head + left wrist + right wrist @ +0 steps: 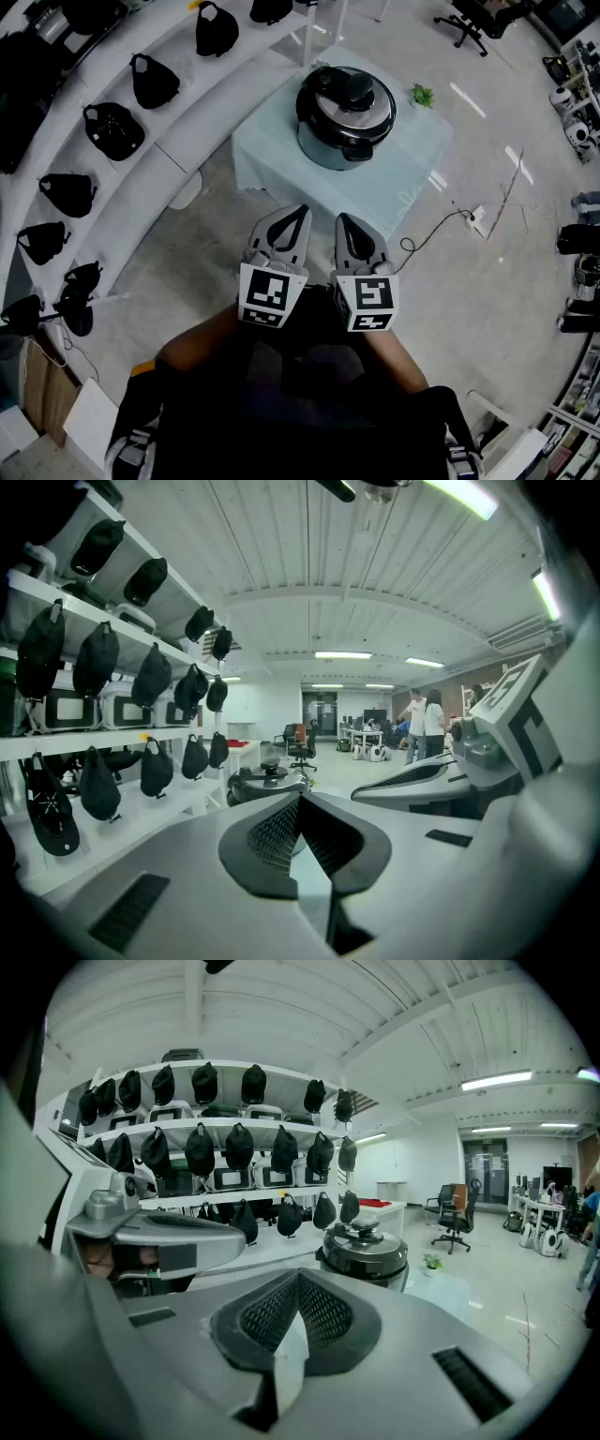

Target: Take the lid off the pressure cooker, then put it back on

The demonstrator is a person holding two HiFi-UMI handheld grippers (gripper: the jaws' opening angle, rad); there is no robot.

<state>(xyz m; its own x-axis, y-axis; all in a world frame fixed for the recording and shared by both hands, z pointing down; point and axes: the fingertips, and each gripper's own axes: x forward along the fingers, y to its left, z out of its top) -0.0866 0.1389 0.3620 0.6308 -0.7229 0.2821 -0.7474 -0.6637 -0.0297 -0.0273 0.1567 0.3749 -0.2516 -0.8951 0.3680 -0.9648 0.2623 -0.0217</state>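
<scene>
The pressure cooker stands on a small table covered with a pale cloth, ahead of me. Its lid with a black knob sits on the pot. My left gripper and right gripper hover side by side short of the table's near edge, both shut with nothing held. In the left gripper view the cooker shows just beyond the closed jaw tips. It stands a little to the right of the closed jaws in the right gripper view, as the cooker.
Curved white shelves with several black bags run along the left. A small green plant sits on the table's far right corner. A cable and power strip lie on the floor at right. People stand far off.
</scene>
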